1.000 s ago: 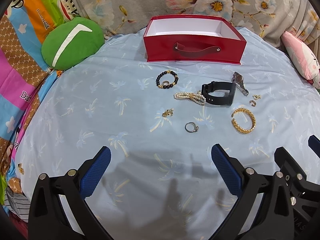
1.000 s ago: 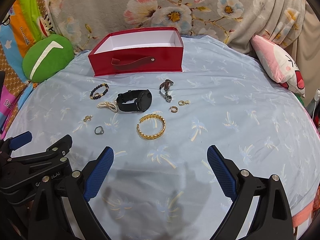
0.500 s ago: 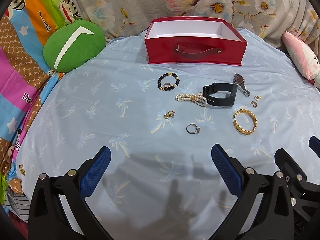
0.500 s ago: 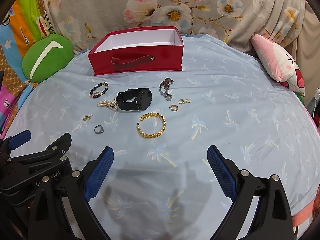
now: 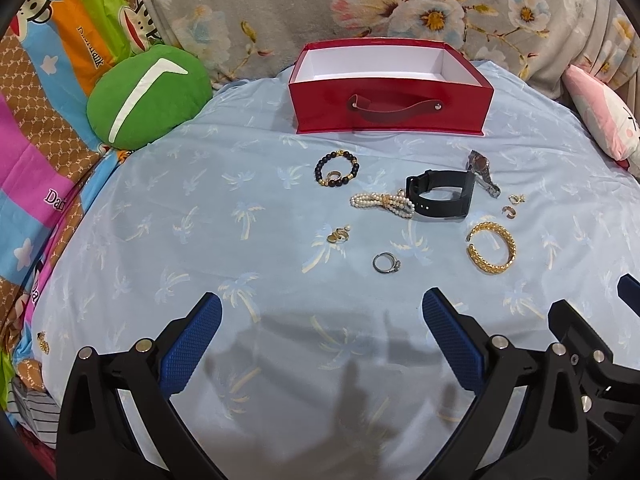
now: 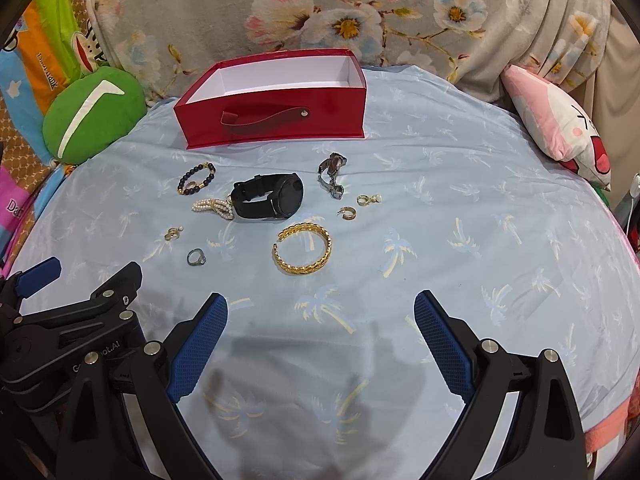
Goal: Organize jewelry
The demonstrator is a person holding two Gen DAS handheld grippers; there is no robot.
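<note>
Both grippers, left gripper (image 5: 320, 340) and right gripper (image 6: 320, 338), hover released, nearer than the red box (image 5: 390, 110); jewelry lies scattered before it, with bare sheet (image 6: 480, 240) to its right.

A home bedroom — palm-print bedsheet (image 5: 168, 216), floral quilt (image 6: 400, 12), plush cushions (image 5: 148, 96)
</note>
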